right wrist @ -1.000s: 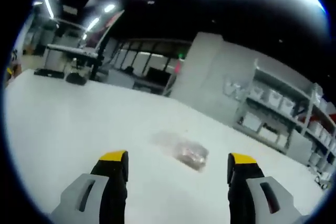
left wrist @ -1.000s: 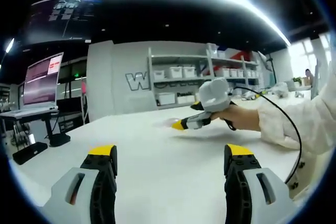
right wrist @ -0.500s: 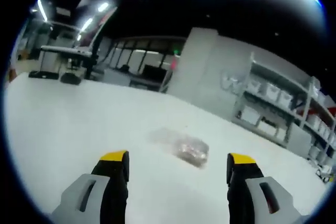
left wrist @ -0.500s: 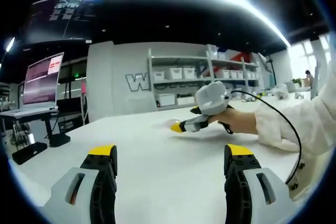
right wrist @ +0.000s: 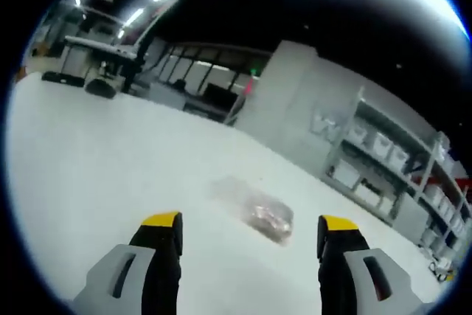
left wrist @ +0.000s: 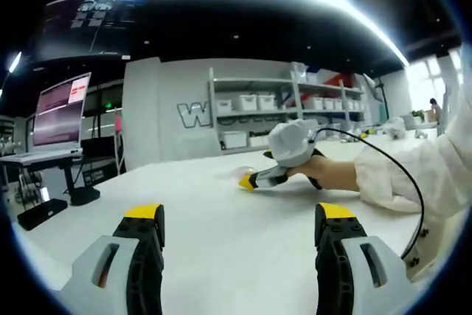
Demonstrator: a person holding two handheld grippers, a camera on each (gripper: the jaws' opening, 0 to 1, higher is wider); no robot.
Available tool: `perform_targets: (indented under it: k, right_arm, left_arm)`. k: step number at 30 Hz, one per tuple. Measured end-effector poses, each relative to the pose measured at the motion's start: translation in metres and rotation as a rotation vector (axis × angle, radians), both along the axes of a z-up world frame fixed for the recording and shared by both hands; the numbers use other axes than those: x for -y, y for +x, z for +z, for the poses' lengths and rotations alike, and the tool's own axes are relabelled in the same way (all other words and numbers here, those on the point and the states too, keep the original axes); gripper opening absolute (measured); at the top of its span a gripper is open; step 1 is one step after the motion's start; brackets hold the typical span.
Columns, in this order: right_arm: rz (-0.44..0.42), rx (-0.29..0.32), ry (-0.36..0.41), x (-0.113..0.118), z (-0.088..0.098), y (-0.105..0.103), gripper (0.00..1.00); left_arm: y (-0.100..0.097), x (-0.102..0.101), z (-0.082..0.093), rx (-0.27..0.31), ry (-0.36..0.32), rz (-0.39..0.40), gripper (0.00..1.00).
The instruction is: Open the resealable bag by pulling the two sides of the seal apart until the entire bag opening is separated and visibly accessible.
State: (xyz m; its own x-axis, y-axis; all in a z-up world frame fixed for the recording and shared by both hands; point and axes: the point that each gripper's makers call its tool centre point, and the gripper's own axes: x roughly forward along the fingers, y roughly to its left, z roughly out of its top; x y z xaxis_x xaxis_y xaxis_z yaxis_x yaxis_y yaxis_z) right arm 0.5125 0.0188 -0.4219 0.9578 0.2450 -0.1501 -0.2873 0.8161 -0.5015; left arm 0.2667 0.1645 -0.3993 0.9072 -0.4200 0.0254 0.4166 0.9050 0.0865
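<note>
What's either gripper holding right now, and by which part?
Nothing. The left gripper and right gripper are both open and empty; the bag lies untouched on the table, ahead of the right gripper.

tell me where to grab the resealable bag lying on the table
Judging from the right gripper view, the resealable bag lies flat on the white table, its contents bunched at the end nearer the right. The clear flat end toward the upper left is probably the seal side; pinch that thin edge, coming in low from there. Blur hides the seal line itself.
</note>
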Motion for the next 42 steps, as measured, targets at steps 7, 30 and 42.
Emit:
perform_targets:
  k: [7, 30, 42]
  right_arm:
    - [0.002, 0.021, -0.027, -0.004, 0.001, 0.009, 0.75]
    - [0.008, 0.051, -0.064, -0.018, 0.006, 0.03, 0.7]
    - [0.018, 0.052, -0.106, -0.021, 0.005, 0.045, 0.64]
  left_arm:
    - [0.002, 0.001, 0.0, -0.002, -0.004, -0.002, 0.83]
    - [0.004, -0.002, -0.002, -0.012, -0.018, 0.001, 0.83]
    - [0.006, -0.004, -0.004, -0.012, -0.036, 0.001, 0.82]
